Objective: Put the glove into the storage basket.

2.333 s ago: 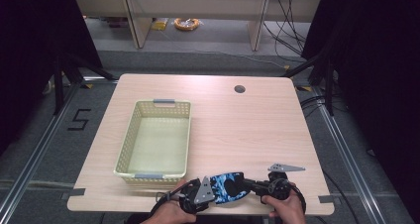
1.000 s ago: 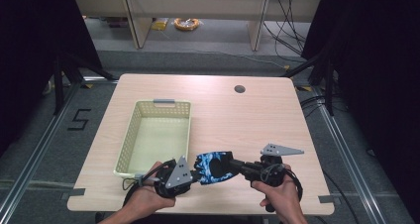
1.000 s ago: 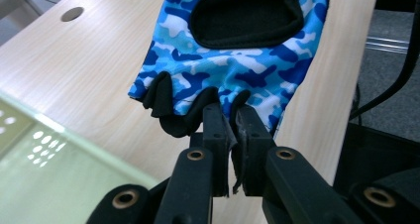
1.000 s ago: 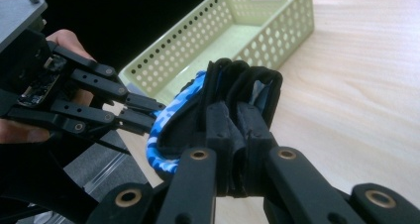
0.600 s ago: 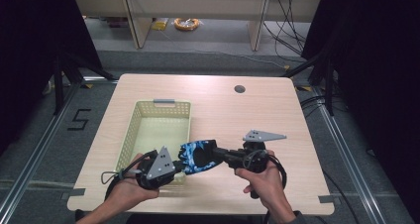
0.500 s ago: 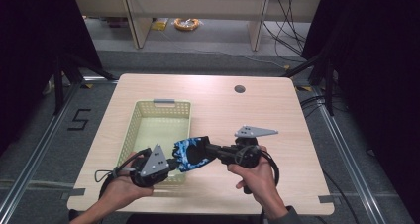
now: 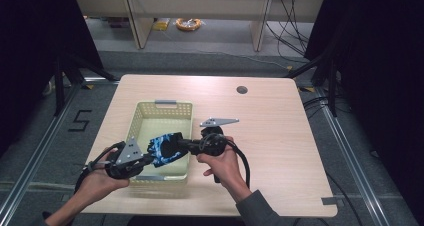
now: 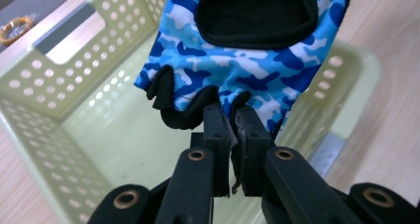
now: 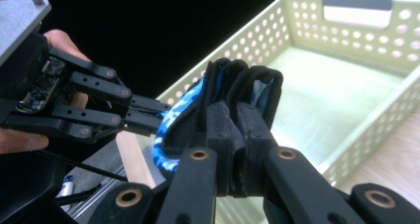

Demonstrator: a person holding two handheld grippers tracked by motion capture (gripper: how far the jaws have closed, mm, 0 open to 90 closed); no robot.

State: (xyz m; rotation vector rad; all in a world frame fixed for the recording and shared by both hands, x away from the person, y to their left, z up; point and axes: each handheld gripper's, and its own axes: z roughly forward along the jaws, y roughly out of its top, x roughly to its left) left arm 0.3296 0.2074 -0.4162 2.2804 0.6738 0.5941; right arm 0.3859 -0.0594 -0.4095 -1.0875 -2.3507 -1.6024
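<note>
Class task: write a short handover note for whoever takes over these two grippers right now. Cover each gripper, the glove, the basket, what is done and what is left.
Left gripper: shut on the glove's edge.
Right gripper: shut on the glove's other end.
Glove: blue camouflage, held in the air between both grippers, over the near end of the basket.
Done: glove picked up and brought over the basket.
Left: probably lower it in and open both jaws.

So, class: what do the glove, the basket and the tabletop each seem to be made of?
Glove: stretchy knit fabric, it seems; matte blue camouflage print with black trim, limp and creased.
Basket: pale yellow-green plastic, faintly glossy, moulded with rows of holes.
Tabletop: light wood-grain surface, probably laminate, smooth and matte.
</note>
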